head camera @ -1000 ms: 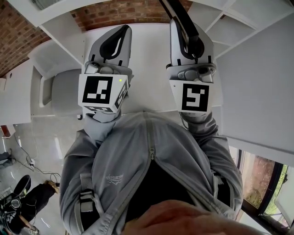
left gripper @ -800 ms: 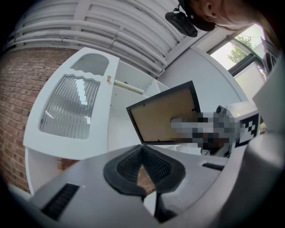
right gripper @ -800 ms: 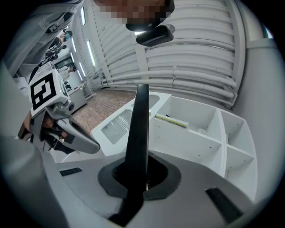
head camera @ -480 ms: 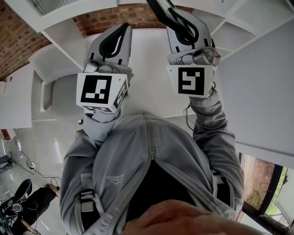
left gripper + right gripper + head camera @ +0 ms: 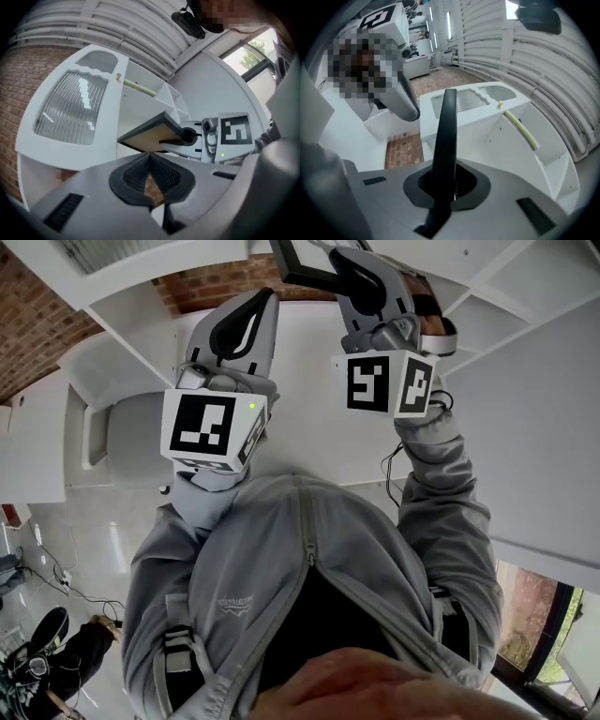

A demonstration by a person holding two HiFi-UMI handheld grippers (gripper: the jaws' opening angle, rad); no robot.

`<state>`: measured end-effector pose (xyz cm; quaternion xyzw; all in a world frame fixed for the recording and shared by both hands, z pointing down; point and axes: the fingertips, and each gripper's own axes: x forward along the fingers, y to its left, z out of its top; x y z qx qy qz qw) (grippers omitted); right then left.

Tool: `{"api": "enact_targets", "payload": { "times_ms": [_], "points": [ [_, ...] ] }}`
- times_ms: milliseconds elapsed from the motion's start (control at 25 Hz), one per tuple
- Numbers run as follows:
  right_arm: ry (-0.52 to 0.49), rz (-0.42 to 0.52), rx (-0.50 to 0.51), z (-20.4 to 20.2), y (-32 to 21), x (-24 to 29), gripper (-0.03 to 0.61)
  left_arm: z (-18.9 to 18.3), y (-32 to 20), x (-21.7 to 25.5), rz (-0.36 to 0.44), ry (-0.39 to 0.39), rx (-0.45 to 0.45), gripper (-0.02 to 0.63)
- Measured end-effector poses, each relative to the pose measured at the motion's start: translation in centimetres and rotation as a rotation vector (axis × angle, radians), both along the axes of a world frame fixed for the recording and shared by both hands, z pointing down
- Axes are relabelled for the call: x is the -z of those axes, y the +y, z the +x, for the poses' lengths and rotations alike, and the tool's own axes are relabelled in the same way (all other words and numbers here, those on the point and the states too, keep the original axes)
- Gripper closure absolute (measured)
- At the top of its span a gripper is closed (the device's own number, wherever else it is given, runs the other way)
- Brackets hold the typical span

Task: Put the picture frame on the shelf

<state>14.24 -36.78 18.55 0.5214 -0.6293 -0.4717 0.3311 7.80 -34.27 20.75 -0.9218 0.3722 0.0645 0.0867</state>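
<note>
The picture frame (image 5: 446,131) is thin and dark, and in the right gripper view it stands edge-on between the jaws of my right gripper (image 5: 449,187), which is shut on it. From the left gripper view the frame (image 5: 147,133) shows a tan back with a dark rim, held out level by the right gripper (image 5: 187,137). In the head view the frame (image 5: 298,268) sits at the top edge, raised toward the white shelf unit (image 5: 487,306). My left gripper (image 5: 265,301) is lower and to the left, shut with nothing in it.
A white cabinet with ribbed glass doors (image 5: 75,110) stands beside the open white shelf compartments (image 5: 520,140). A brick wall (image 5: 239,268) lies behind. The person's grey hoodie (image 5: 300,568) fills the lower head view. White pipes (image 5: 525,61) run overhead.
My right gripper has risen and turned, swinging the frame up and to the left toward the top of the head view. The left gripper has hardly moved.
</note>
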Motion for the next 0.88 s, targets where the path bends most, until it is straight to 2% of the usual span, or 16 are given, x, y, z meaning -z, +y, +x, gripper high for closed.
{"api": "enact_targets", "payload": {
  "times_ms": [640,880],
  "points": [
    [0.231,-0.069,-0.032,-0.8,-6.7,-3.0,0.543,1.6,-4.1,-0.3,-0.021,0.004,-0.03,0.606],
    [0.27,-0.071,-0.034,-0.7,-8.1,-3.6,0.543,1.6,-5.2,-0.9,-0.048,0.022,-0.029,0.606]
  ]
}}
